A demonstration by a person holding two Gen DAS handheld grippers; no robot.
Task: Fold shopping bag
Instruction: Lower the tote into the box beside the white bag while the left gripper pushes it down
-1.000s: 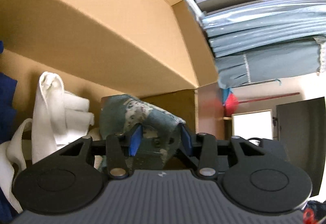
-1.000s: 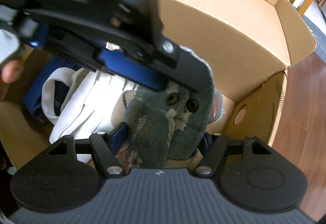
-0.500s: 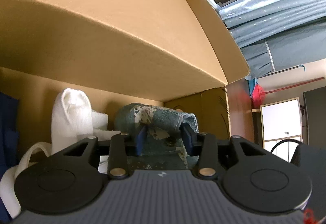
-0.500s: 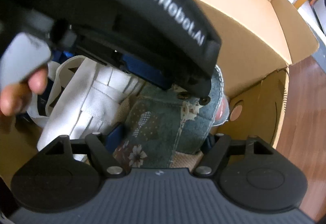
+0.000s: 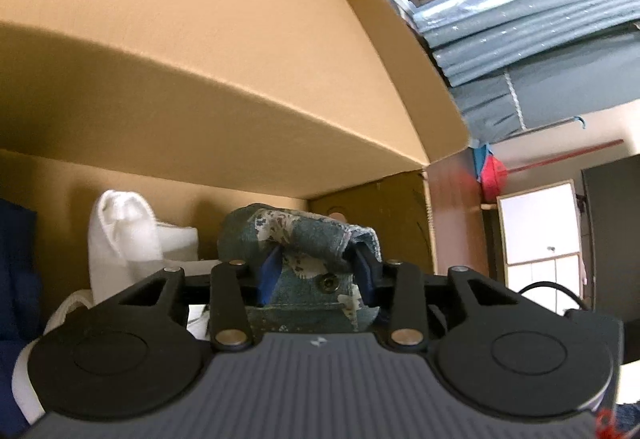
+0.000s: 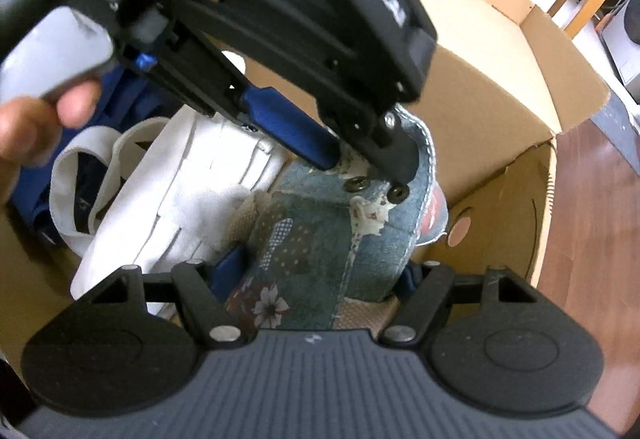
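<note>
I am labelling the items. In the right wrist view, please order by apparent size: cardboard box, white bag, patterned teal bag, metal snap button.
1. cardboard box
2. patterned teal bag and white bag: they look alike; unsure, partly hidden
3. metal snap button

Tight in box [image 6: 500, 87]: white bag [image 6: 180, 191] packed just left of patterned bag [image 6: 320, 239], wall close on right, open room only above.

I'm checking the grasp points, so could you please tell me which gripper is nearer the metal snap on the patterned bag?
Left. The left gripper clamps the patterned bag right beside the metal snap; the right gripper holds the bag's opposite end, away from it.
</note>
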